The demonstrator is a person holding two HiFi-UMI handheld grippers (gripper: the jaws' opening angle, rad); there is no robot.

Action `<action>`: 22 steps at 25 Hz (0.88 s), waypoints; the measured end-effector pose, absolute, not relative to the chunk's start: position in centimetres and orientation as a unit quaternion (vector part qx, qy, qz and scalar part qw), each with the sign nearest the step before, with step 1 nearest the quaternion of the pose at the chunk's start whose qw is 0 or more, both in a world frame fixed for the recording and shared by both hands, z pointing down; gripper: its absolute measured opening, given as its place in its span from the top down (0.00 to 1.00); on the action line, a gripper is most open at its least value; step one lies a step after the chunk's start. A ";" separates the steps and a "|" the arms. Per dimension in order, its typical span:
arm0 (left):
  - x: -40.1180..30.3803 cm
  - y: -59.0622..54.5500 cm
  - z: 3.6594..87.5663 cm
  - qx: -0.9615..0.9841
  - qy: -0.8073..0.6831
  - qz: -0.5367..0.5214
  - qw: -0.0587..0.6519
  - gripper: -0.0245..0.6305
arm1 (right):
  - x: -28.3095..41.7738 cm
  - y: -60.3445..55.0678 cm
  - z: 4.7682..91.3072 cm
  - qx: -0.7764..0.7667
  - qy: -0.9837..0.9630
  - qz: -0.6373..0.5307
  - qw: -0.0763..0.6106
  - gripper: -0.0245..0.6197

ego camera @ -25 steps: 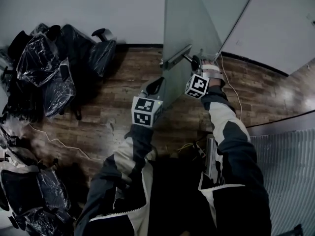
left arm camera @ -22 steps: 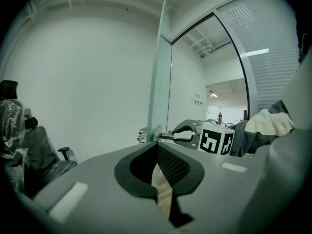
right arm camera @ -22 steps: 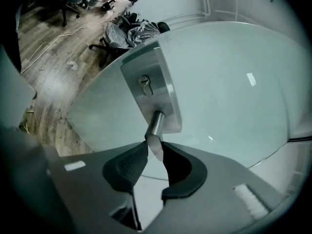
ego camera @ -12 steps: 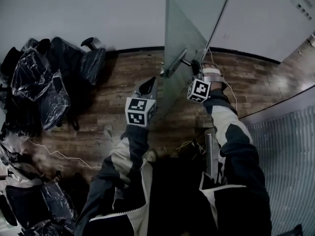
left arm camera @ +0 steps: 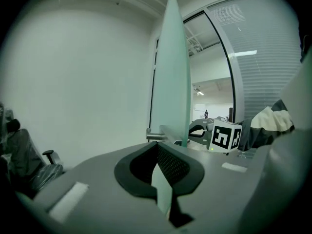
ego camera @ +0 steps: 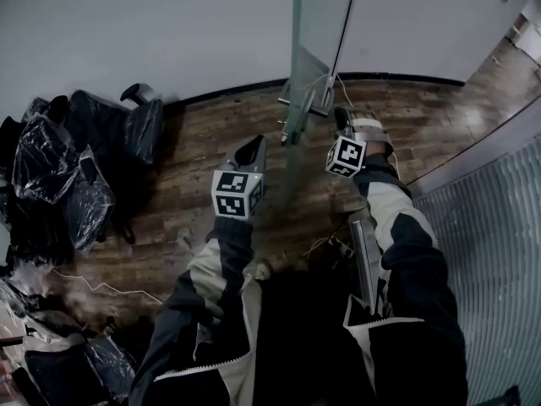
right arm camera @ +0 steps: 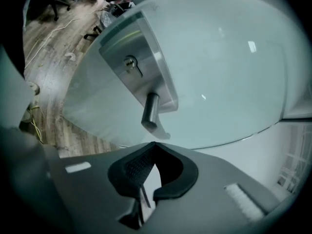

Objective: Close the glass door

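Note:
The frosted glass door stands nearly edge-on in the head view, with a metal lever handle on its left face. In the left gripper view the door rises as a thin blade just ahead of my left gripper, which is shut and empty. My left gripper hovers left of the door, below the handle. My right gripper is on the door's other side. Its jaws are closing fully together with nothing between them. Just beyond its tips are the inner lever and the lock plate.
Office chairs wrapped in plastic crowd the left side of the wooden floor. A thin cable trails across it. A white wall runs behind. A partition with blinds stands at the right.
The door has swung from an angled face to almost edge-on. Both grippers have moved along with it toward the far wall. The chairs have slid left in the view.

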State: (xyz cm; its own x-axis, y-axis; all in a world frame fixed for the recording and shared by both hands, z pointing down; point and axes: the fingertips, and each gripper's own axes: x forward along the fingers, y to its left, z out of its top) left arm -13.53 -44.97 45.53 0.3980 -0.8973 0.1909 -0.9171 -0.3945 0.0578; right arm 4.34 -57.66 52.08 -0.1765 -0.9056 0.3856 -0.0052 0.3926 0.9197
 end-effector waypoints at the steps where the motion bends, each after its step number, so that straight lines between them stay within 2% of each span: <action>1: -13.2 -45.0 45.6 0.835 -0.541 0.066 0.077 0.96 | 5.7 -57.7 52.4 0.361 -0.641 -0.406 0.542 0.96; 7: -10.8 -45.9 46.0 0.852 -0.512 0.071 0.082 0.96 | 12.1 -56.2 52.9 0.396 -0.625 -0.363 0.566 0.96; 16: -6.4 -45.9 45.8 0.878 -0.469 0.066 0.076 0.96 | 15.0 -52.7 52.1 0.442 -0.627 -0.325 0.553 0.96; 19: -5.4 -45.6 45.6 0.884 -0.456 0.062 0.076 0.96 | 15.1 -51.5 50.9 0.467 -0.643 -0.299 0.528 0.96; 22: -5.0 -45.5 45.3 0.888 -0.449 0.054 0.077 0.96 | 14.5 -49.8 49.0 0.502 -0.680 -0.251 0.471 0.96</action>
State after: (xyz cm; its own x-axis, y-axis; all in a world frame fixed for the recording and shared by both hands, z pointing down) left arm -5.00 -45.46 45.33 0.5903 -0.7902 0.1647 -0.8067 -0.5843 0.0881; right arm 14.49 -49.79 48.96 -0.0515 -0.9199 0.3887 -0.4456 0.3695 0.8154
